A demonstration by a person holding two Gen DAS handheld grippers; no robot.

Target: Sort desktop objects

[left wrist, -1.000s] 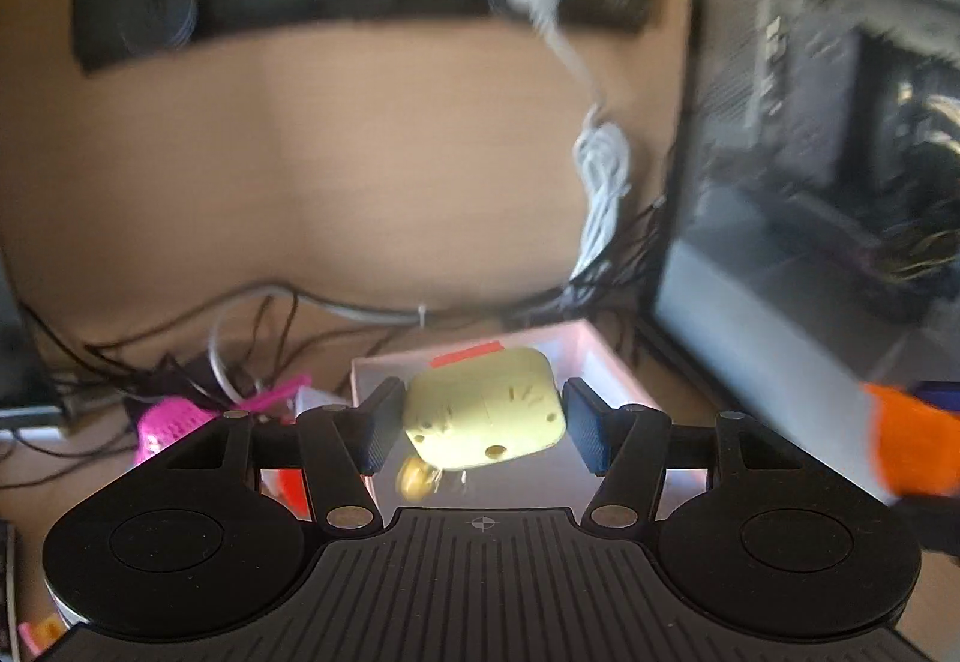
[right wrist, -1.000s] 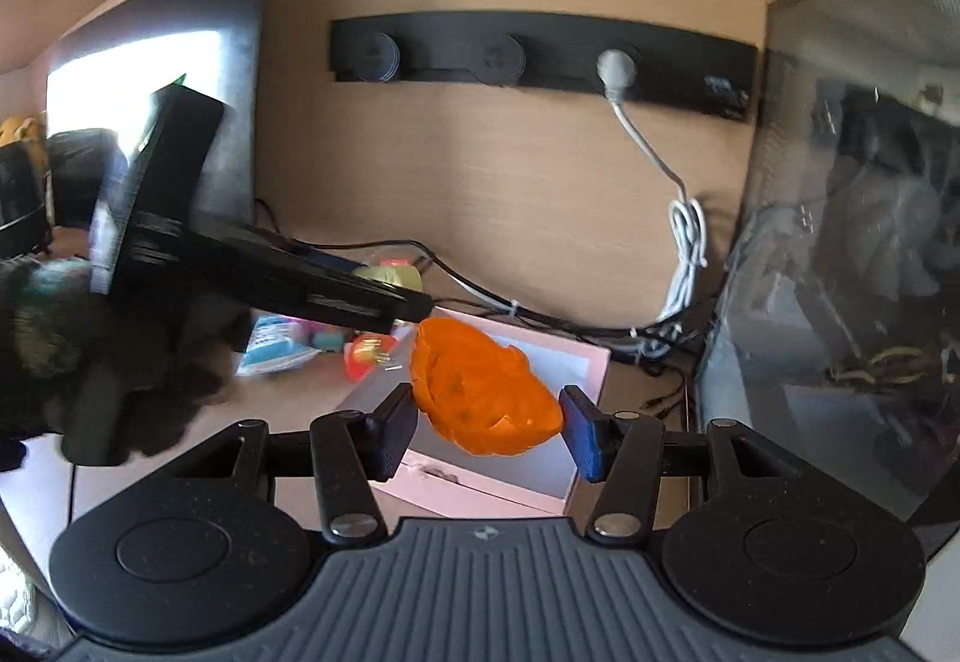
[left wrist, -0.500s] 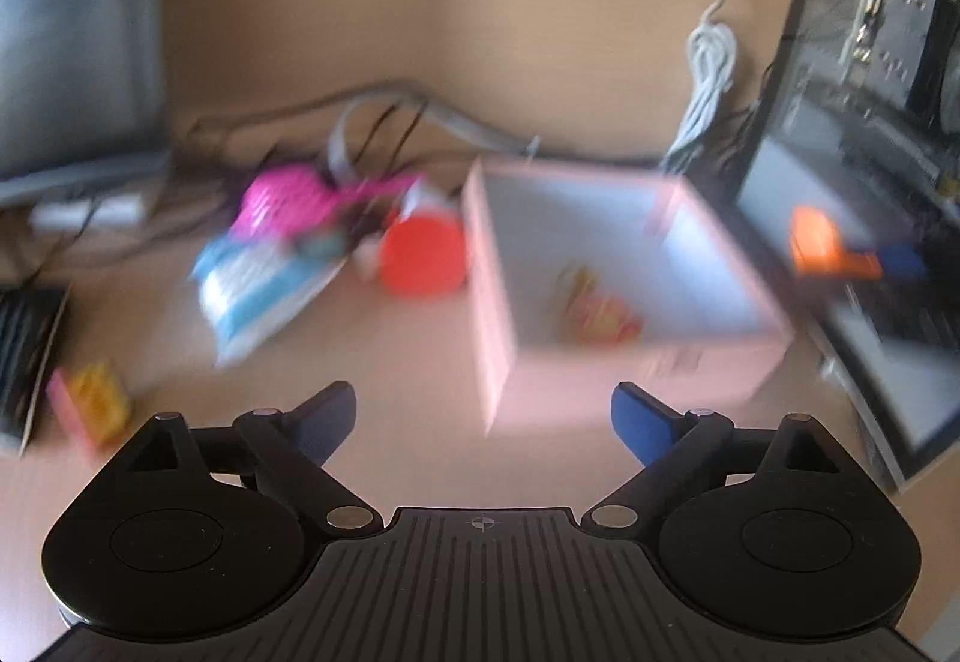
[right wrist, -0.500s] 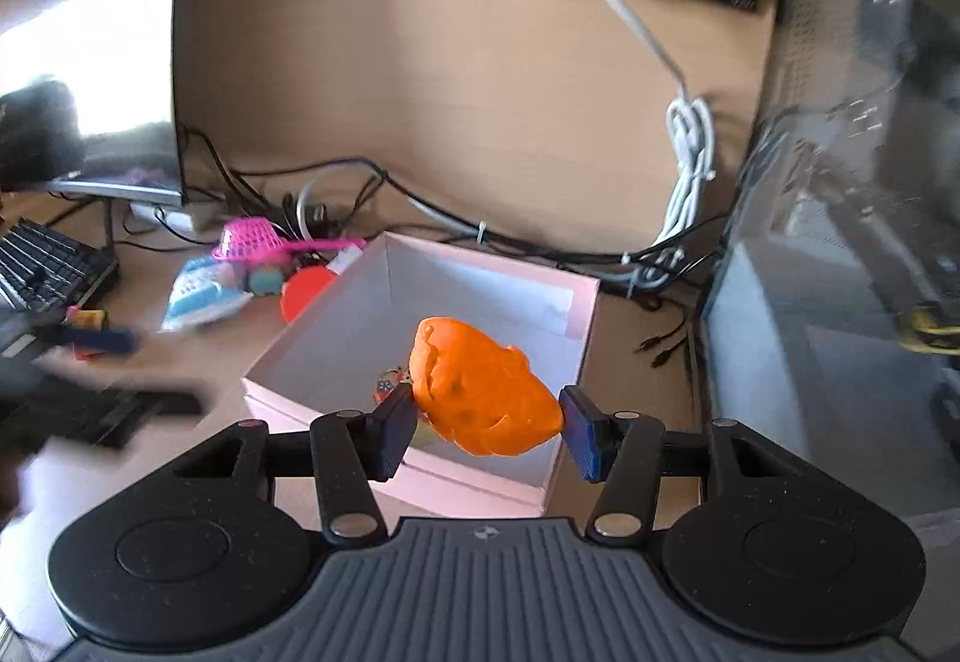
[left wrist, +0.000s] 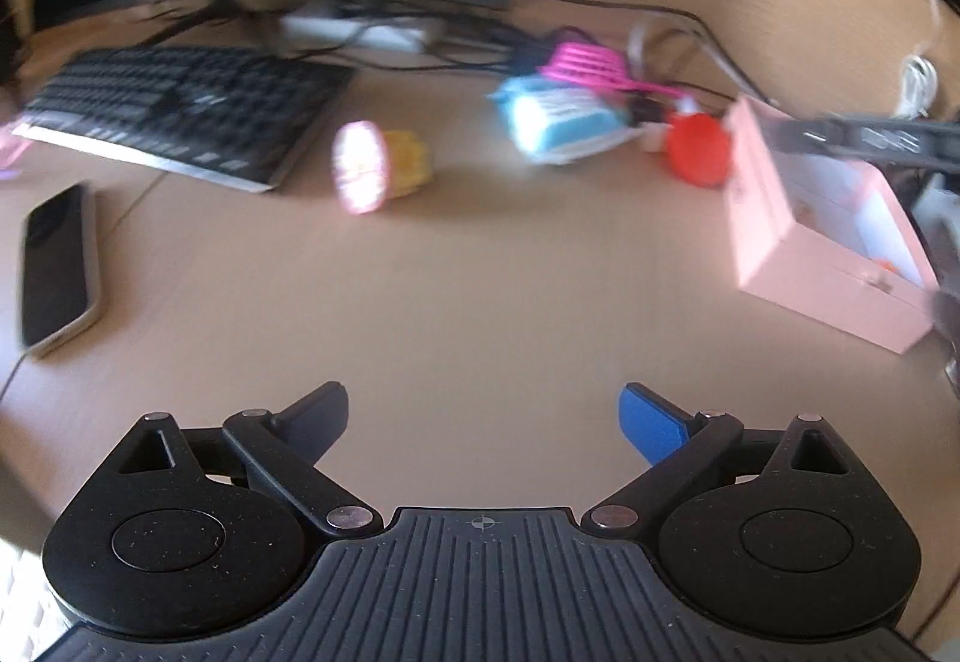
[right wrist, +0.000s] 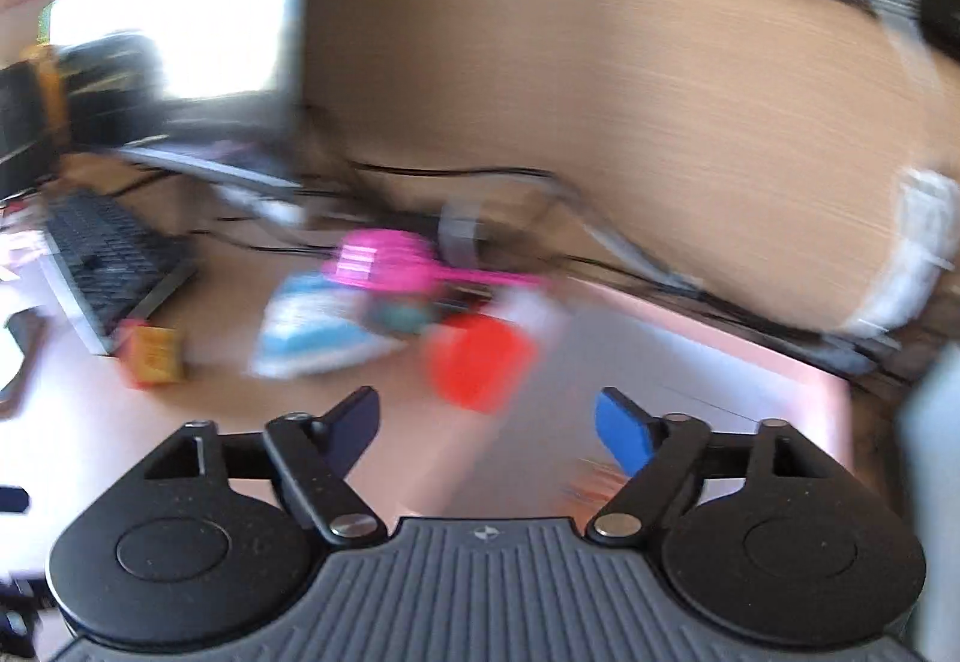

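- Left wrist view, nearest: the left hand-held gripper [left wrist: 483, 416] has just been opening; its jaws stand wide with nothing between them, over bare bench [left wrist: 480, 302].
- Right hand-held gripper [right wrist: 486, 422]: jaws also just opened, empty, at the pink box [left wrist: 822, 248].
- Box holds some small items, blurred.
- Farther out, unsorted: yellow toy [left wrist: 384, 167], blue packet [left wrist: 558, 125], red thing [left wrist: 699, 149], pink basket [left wrist: 585, 65].
- Sorting looks partly done.
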